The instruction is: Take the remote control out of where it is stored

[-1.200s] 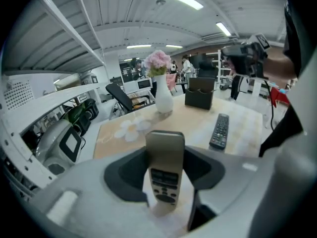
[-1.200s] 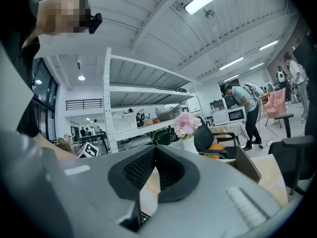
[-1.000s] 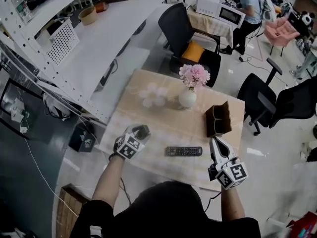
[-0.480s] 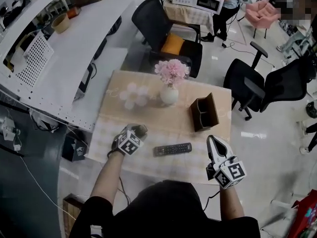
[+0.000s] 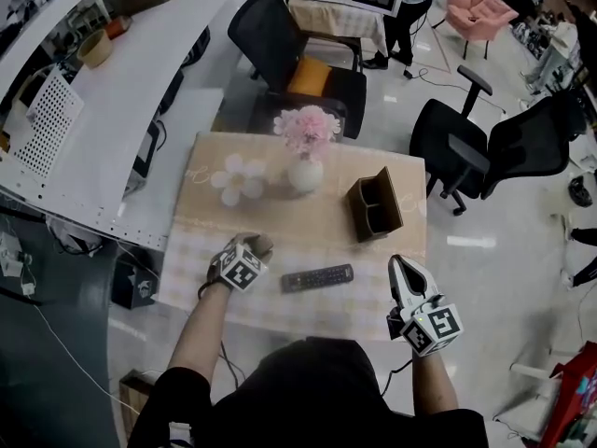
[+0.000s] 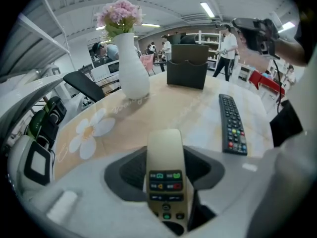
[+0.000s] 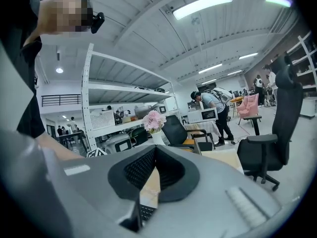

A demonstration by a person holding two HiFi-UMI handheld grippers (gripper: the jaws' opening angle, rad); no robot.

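The rectangular worktop [image 5: 326,220] wears a smooth beige cloth printed with pale flowers. The step in hand seems to be laying the cream remote control [image 6: 167,167] on it. The left gripper [image 5: 259,245], at 8 o'clock, should lower it flat, clear of the neighbouring remote, and release gently.

A stiff brown 2-compartment holder [image 5: 376,204] stands at 2 o'clock and looks empty. A glossy, bulbous white vase [image 5: 304,174] sits at 12. A slim black remote control [image 5: 317,277] with rubbery keys lies at 6.

The left fingers pinch the rounded plastic cream remote. The right gripper [image 5: 399,267], at 5 o'clock, has its fingers pressed together on nothing.
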